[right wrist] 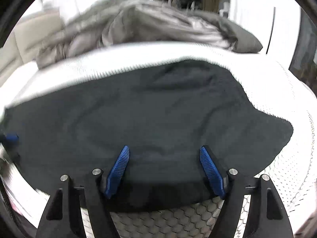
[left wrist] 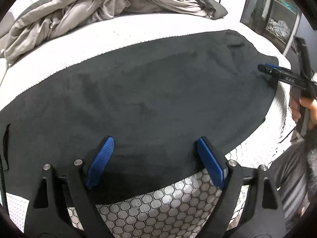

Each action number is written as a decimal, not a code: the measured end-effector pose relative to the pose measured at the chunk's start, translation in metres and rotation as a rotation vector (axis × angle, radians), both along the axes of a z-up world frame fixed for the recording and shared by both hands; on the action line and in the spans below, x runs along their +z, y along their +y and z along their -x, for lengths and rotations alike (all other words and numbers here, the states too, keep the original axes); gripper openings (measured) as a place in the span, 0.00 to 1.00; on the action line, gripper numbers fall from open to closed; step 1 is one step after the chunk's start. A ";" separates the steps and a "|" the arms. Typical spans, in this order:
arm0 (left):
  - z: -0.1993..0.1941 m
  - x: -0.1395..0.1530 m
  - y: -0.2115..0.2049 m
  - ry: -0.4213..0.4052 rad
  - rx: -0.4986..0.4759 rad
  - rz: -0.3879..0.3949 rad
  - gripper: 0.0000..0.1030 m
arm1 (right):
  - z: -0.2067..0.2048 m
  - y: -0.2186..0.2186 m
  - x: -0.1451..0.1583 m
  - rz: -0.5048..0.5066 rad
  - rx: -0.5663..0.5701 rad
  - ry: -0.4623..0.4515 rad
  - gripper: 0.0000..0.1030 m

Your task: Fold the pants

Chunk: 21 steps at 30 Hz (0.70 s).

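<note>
Dark grey pants [left wrist: 150, 93] lie spread flat along the near edge of a white mattress [left wrist: 138, 33]; they also show in the right wrist view [right wrist: 154, 115]. My left gripper [left wrist: 154, 140] is open and empty, with blue pads [left wrist: 103, 158] just above the pants' near edge. My right gripper [right wrist: 164, 150] is open and empty over the near edge further right. In the left wrist view the right gripper [left wrist: 265, 68] shows side-on at the pants' right end. The right wrist view is motion-blurred.
A crumpled grey duvet [left wrist: 95, 8] is heaped at the far side of the mattress. The mattress side has a hexagon-pattern cover [left wrist: 158, 204]. A shelf unit [left wrist: 277, 15] stands at the far right. The person's hand [left wrist: 305, 111] holds the right gripper's handle.
</note>
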<state>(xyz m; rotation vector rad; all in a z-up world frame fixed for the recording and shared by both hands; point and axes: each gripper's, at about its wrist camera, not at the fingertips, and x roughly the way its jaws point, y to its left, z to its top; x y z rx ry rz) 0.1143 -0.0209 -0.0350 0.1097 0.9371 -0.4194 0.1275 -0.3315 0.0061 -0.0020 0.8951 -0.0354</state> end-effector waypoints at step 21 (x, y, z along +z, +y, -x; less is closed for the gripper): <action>0.010 0.012 0.216 0.029 0.351 -0.006 0.68 | -0.028 0.107 -0.031 0.001 0.291 0.122 0.80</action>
